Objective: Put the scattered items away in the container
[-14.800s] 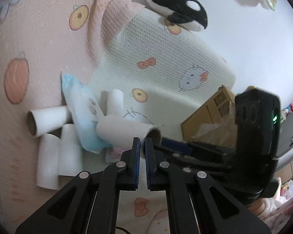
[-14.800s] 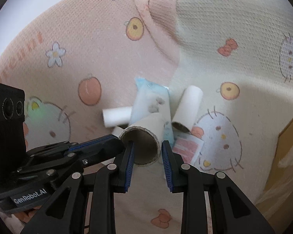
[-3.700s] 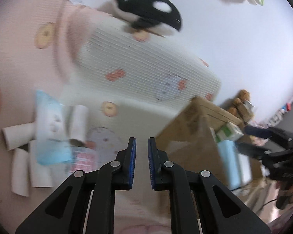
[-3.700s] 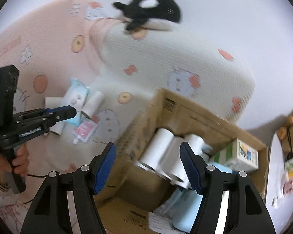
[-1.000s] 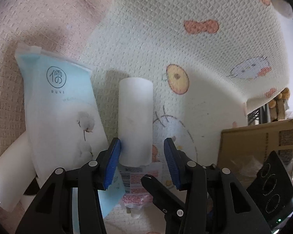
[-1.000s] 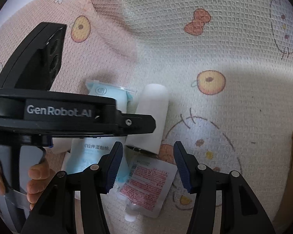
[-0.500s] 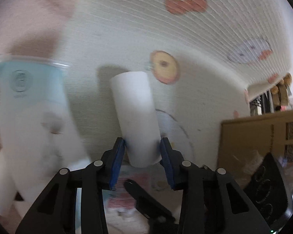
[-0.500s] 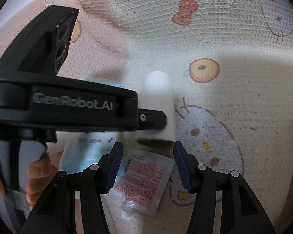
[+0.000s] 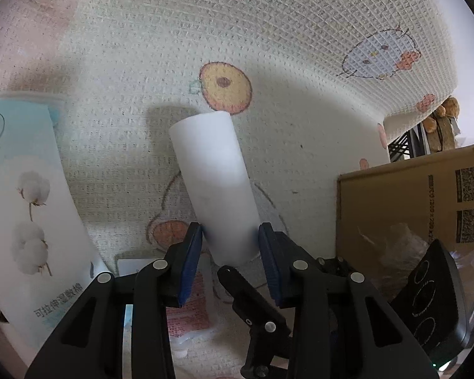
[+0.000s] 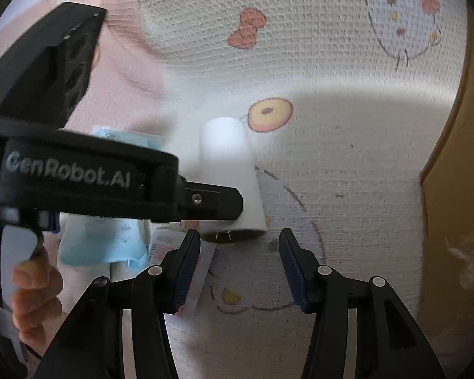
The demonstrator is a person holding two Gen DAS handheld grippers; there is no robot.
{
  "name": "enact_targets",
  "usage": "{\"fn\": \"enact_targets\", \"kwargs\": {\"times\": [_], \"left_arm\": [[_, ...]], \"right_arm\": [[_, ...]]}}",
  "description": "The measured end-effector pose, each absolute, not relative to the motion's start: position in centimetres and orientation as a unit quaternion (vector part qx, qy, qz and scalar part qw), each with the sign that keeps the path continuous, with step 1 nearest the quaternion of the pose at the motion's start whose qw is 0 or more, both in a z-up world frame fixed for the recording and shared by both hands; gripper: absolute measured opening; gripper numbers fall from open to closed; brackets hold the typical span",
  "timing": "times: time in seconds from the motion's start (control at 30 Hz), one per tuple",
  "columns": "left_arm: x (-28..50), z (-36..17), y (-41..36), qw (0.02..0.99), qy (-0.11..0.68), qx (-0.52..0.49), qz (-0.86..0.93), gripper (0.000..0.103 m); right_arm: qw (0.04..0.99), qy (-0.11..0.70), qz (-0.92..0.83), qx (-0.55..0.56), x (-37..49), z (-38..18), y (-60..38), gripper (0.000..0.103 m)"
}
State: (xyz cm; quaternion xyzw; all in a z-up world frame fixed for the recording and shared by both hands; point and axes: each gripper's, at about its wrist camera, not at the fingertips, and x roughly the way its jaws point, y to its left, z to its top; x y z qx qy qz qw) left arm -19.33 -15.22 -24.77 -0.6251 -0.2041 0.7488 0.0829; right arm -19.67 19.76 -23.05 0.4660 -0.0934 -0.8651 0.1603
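A white paper roll (image 9: pixel 215 183) lies on the patterned blanket, with its near end between the blue pads of my left gripper (image 9: pixel 230 246), which is shut on it. The roll also shows in the right wrist view (image 10: pixel 229 170), with the left gripper's finger across it. My right gripper (image 10: pixel 240 252) is open and empty just in front of the roll's open end. The cardboard box (image 9: pixel 420 202) stands to the right. A light blue wipes pack (image 9: pixel 25 208) lies at the left and a pink sachet (image 9: pixel 189 315) under the left gripper.
The box wall (image 10: pixel 452 189) rises close on the right in the right wrist view. The folded cream blanket (image 9: pixel 300 31) forms a raised hump behind the roll. A hand (image 10: pixel 34 290) holds the left gripper's handle at the lower left.
My left gripper has closed its pads onto the roll's near end and the roll has tilted. My right gripper stays open and has moved closer to the roll.
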Motion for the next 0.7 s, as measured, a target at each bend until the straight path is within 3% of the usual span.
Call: {"fn": "enact_targets", "kwargs": {"times": [0.23,0.7], "left_arm": [[-18.8,-24.8,-13.2,0.102,-0.178,-0.628,0.751,0.041],[-14.1,-25.2,-12.2,0.107,-0.206,-0.632,0.740,0.040]], "right_arm": [[0.165,-0.078,-0.867,0.464,-19.3,-22.4,19.5,0.049],[0.160,-0.071,-0.830,0.530,-16.5,-22.1,19.5,0.049]]}}
